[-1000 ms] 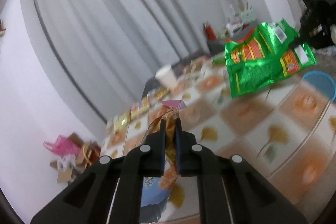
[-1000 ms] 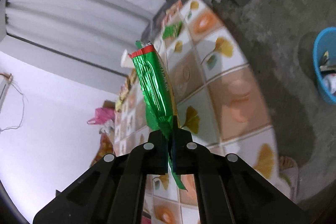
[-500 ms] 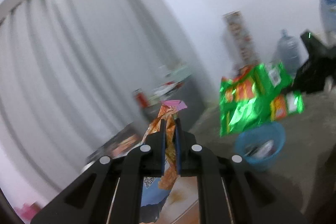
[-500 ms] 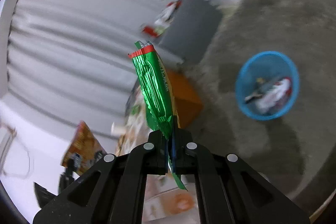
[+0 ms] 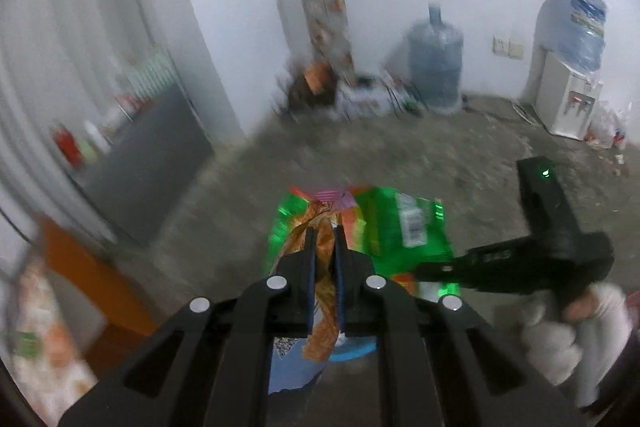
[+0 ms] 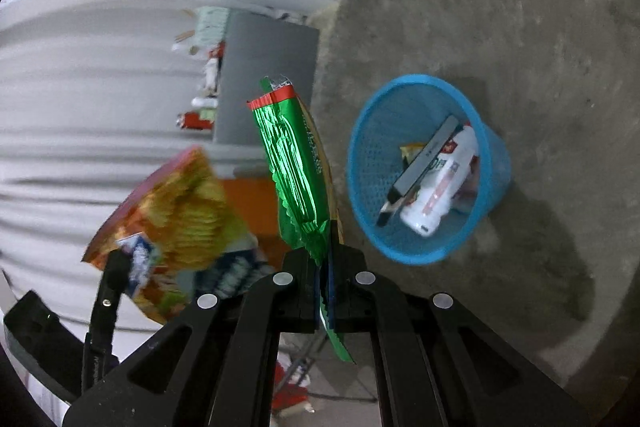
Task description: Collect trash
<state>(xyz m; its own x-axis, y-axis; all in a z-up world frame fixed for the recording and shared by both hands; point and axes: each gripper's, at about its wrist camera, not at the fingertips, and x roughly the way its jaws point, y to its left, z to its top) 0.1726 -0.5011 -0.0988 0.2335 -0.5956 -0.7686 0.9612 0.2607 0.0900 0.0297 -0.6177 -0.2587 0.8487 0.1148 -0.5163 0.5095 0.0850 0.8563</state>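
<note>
The left gripper [image 5: 323,247] has its fingers pinched on an orange snack wrapper [image 5: 322,291], which hangs down between them and below. The right gripper [image 6: 323,267] has its fingers pressed onto the bottom seam of a green foil snack bag [image 6: 294,163], which stands up edge-on in front of the camera.

Both pieces look to be in transit to the blue mesh wastebasket [image 6: 496,163], which stands on the floor just right of the green bag in the right wrist view and already holds a white bottle [image 6: 440,187], a dark flat box [image 6: 424,163] and a few scraps. To drop well, each gripper should sit over the basket's mouth before its fingers part. Foil bags are light and flutter, so a low release, one gripper at a time, seems safest. From the left wrist, the green bag and the right gripper lie between this camera and the basket, of which only a blue sliver [image 5: 352,349] shows. The two grippers are close and could tangle.

The floor [image 6: 520,7] is bare grey concrete, rough and mottled. Around the room are white walls, a pale curtain [image 6: 80,107], a grey cabinet [image 6: 264,75] with bottles on it, a water jug [image 5: 436,63] and a water dispenser [image 5: 568,95]. The left view is motion-blurred.
</note>
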